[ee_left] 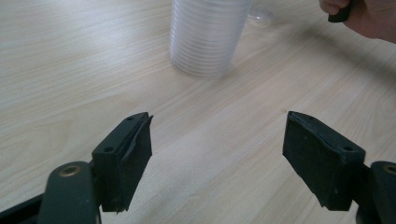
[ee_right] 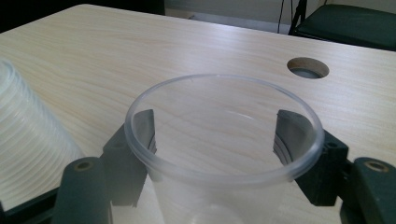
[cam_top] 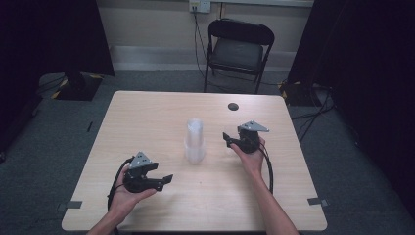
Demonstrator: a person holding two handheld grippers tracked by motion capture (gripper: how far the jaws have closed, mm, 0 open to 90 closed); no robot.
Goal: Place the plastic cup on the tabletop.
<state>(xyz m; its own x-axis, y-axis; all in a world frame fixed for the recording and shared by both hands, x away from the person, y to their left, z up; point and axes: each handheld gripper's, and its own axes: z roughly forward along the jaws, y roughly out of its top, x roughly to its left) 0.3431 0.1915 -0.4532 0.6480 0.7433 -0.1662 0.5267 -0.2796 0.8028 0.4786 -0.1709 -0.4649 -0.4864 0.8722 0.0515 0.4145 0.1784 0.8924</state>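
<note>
1. Clear plastic cup (ee_right: pixel 224 154), single and upright, sits between the jaws of our right gripper (ee_right: pixel 219 144); the pads stand against its wall just below the rim, one on each side, and we read this as a grip.
2. From the high view, that right gripper (cam_top: pixel 235 142) hangs over the right half of the wooden table (cam_top: pixel 147 112), just right of the stack of clear cups (cam_top: pixel 195 141) that stands near the table's middle.
3. Our left gripper (ee_left: pixel 217 154) rests low over the near left part of the table, jaws spread wide with nothing between them; the stack (ee_left: pixel 205 37) stands ahead of it, well clear of the pads.
4. Handling, as we judge it: the cup is thin-walled, very light and springy. It will flex under pressure and could buckle, crack or pop out if squeezed hard.
5. The wall looks smooth and likely slippery, so a light hold may let it slide.
6. Best hold, in our view: just under the rolled rim, where the wall is stiffest, pads opposite each other.
7. The nested stack may drag a second cup along or tip if nudged; the open left gripper could steady its base.
8. A round cable hole (ee_right: pixel 307 67) lies beyond the cup, well apart.
</note>
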